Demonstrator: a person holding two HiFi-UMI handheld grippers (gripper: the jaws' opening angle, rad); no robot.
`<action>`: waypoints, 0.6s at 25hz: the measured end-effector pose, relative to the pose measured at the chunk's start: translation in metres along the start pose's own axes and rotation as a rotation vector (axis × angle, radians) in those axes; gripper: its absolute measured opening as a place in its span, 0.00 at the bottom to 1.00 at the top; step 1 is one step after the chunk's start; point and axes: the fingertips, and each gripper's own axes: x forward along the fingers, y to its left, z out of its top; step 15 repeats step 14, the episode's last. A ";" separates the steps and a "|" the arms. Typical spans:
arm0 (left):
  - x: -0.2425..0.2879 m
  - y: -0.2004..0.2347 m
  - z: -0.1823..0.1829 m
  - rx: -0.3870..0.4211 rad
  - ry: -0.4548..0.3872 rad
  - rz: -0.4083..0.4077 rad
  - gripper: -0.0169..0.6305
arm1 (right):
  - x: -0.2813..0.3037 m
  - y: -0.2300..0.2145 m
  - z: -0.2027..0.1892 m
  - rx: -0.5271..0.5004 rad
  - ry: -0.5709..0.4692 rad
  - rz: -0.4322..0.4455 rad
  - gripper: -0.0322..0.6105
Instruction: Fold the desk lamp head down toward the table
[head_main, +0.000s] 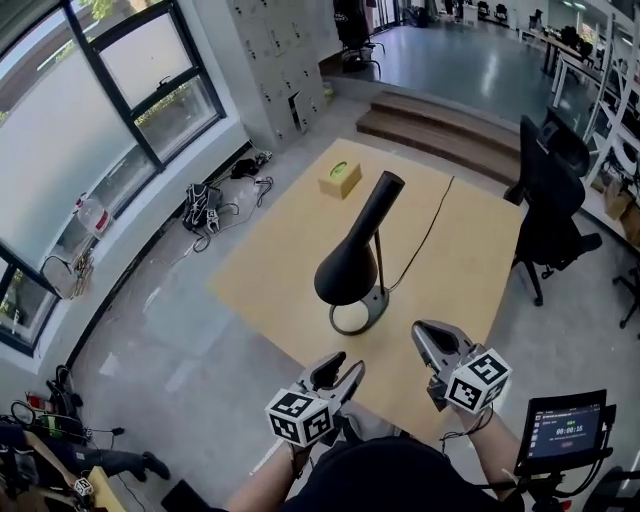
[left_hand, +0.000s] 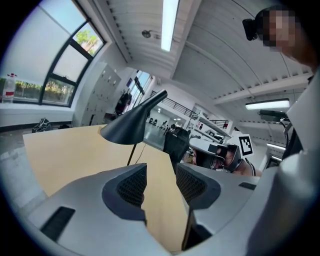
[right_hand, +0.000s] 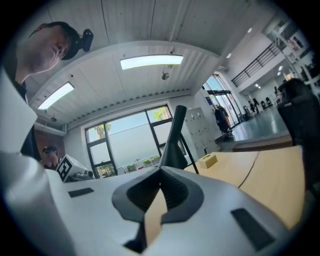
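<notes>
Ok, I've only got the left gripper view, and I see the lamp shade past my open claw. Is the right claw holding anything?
Observer: No. The right gripper view shows the right claw shut on nothing, with the lamp beyond it, untouched.
Operator: What does the lamp stand on?
Observer: The head view shows an open ring base lying flat on the near half of the table.
Operator: Anything else on that table?
Observer: A small yellow box sits at the far side, behind the lamp.
</notes>
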 end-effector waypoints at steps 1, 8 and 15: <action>0.000 -0.002 -0.001 0.010 0.003 0.001 0.31 | -0.001 0.001 -0.002 -0.024 0.003 -0.005 0.06; -0.004 -0.012 -0.004 0.038 0.002 0.013 0.31 | -0.008 0.002 -0.004 -0.169 0.004 -0.046 0.06; -0.009 -0.014 -0.007 0.030 -0.008 0.007 0.31 | -0.006 0.011 -0.005 -0.191 0.003 -0.033 0.06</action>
